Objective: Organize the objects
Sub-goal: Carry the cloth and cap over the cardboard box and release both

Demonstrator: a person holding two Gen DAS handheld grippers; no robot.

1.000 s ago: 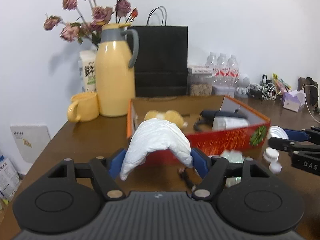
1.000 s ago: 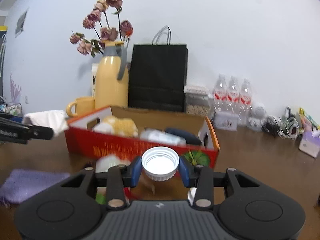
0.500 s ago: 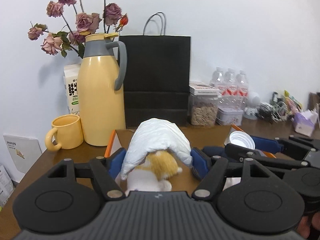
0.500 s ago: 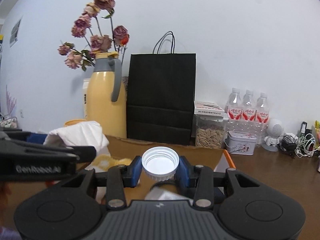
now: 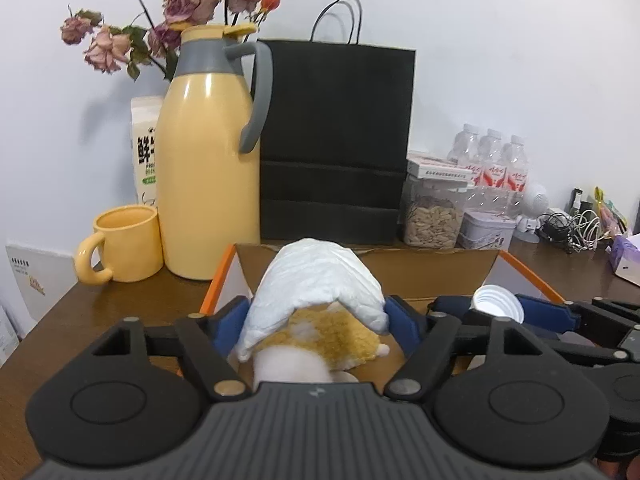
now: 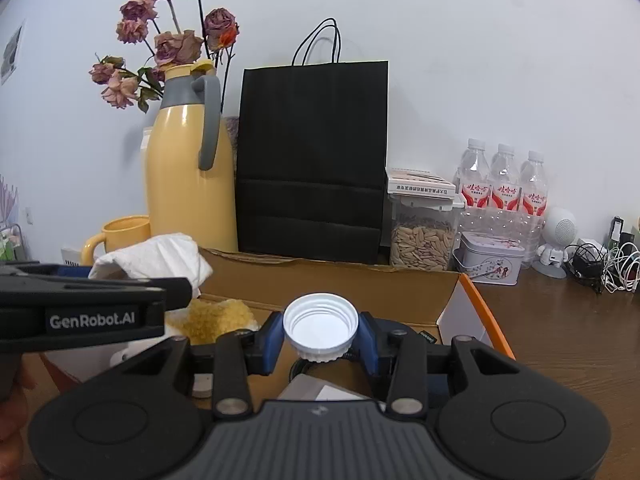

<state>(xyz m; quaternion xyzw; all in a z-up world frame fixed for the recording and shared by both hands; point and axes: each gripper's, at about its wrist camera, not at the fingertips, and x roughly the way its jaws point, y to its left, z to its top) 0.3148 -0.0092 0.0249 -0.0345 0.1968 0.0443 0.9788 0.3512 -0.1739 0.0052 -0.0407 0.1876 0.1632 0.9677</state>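
White crumpled tissue (image 5: 316, 284) clenched in my left gripper (image 5: 316, 316) and bottle cap (image 6: 320, 326) pinched in my right gripper (image 6: 320, 340) hang above the cardboard box (image 6: 332, 280); releasing off-centre risks either snagging the plush toy (image 5: 320, 336).

I count three water bottles (image 6: 502, 184), one yellow jug (image 5: 208, 160), one mug (image 5: 122, 244), one black bag (image 5: 334, 140), one cardboard box (image 6: 360, 284) — and two grippers, left gripper (image 5: 316, 316) and right gripper (image 6: 320, 332).

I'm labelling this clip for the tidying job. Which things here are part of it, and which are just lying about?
Part of the job:
left gripper, shut on the white wad
right gripper, shut on the white cap
box
plush toy in the box

Just lying about:
jug
mug
black bag
seed jar
water bottles
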